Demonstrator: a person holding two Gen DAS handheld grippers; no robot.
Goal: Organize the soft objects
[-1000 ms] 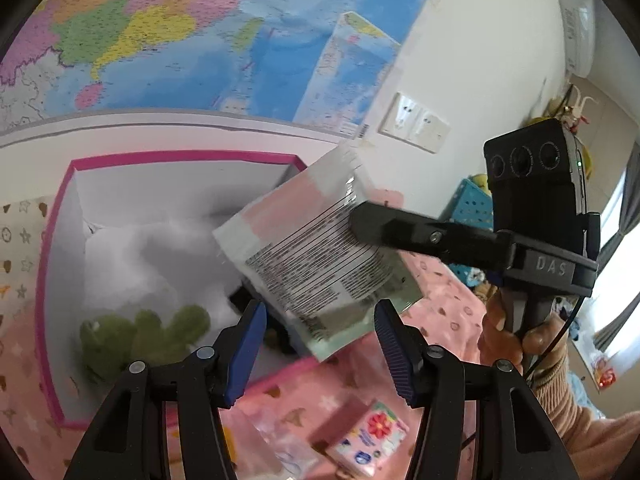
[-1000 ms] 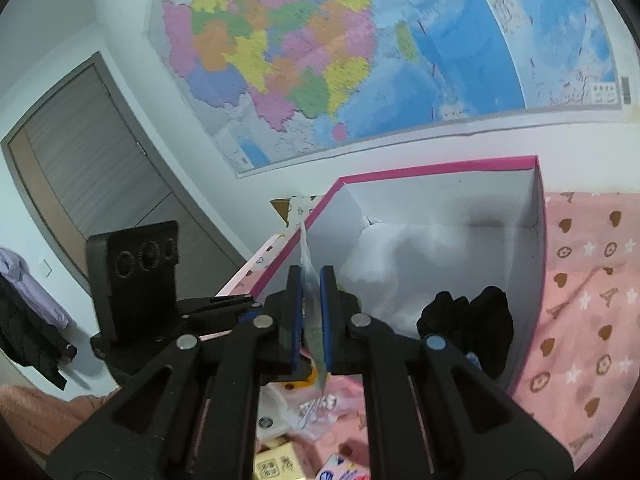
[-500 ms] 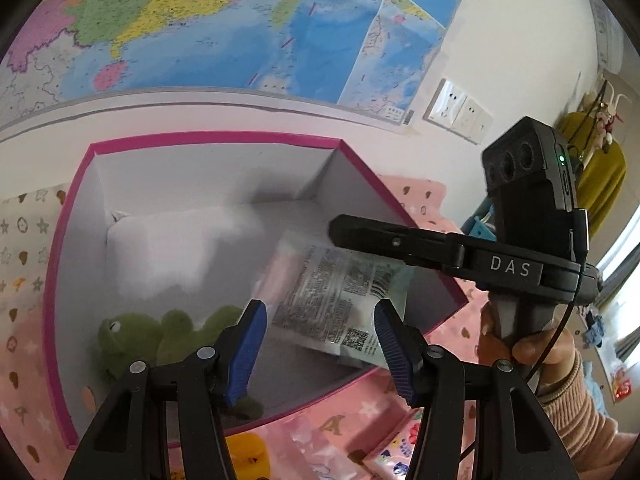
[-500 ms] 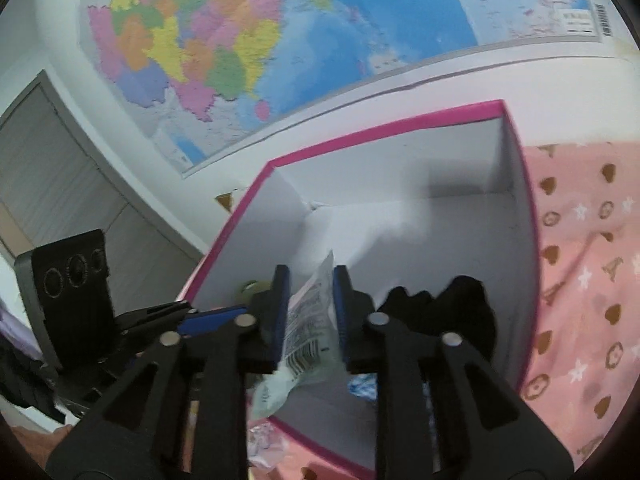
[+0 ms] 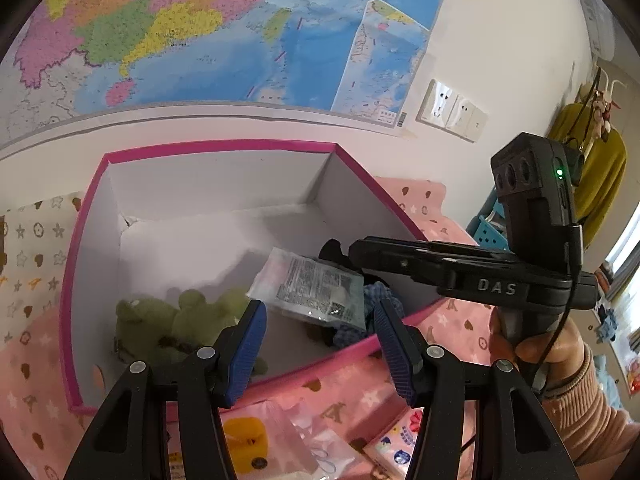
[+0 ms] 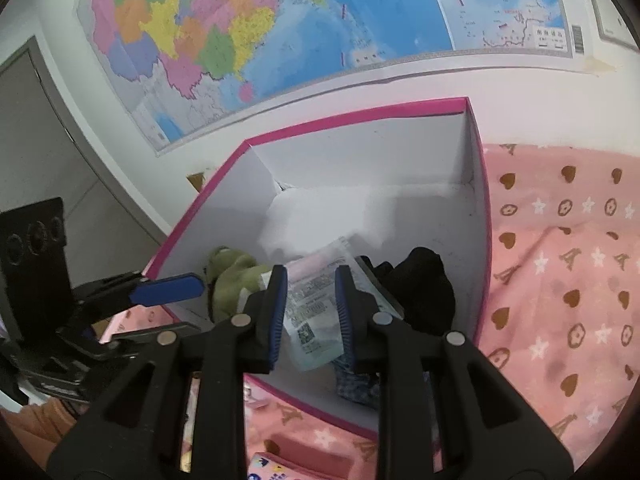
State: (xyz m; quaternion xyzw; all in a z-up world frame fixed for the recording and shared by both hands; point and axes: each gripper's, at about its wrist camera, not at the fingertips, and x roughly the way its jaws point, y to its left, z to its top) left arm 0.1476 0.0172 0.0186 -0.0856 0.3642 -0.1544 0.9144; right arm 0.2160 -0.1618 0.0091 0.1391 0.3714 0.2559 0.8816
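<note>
A white box with a pink rim (image 5: 224,148) (image 6: 360,114) stands on the bed. Inside it lie a green frog plush (image 5: 160,316) (image 6: 232,276), a black cloth (image 6: 420,284), a blue checked cloth (image 5: 376,296) and a clear printed packet (image 5: 312,288) (image 6: 316,300). My right gripper (image 6: 311,312) (image 5: 360,252) reaches over the box's near right wall, open. The packet lies loose below its parted fingers, and the pads do not press it. My left gripper (image 5: 320,344) hovers at the box's front rim, open and empty; one blue pad (image 6: 168,290) shows in the right wrist view.
A pink patterned bedspread (image 6: 560,280) surrounds the box. In front of it lie a floral tissue pack (image 5: 396,444) and a clear bag with something yellow (image 5: 244,440). A wall with a map (image 5: 200,40) rises right behind the box. A hand and sleeve (image 5: 560,380) hold the right gripper.
The right gripper came down into the box with the packet, parted its fingers and let it go. The packet now rests among the cloths. The left gripper stayed open, tilting slightly.
</note>
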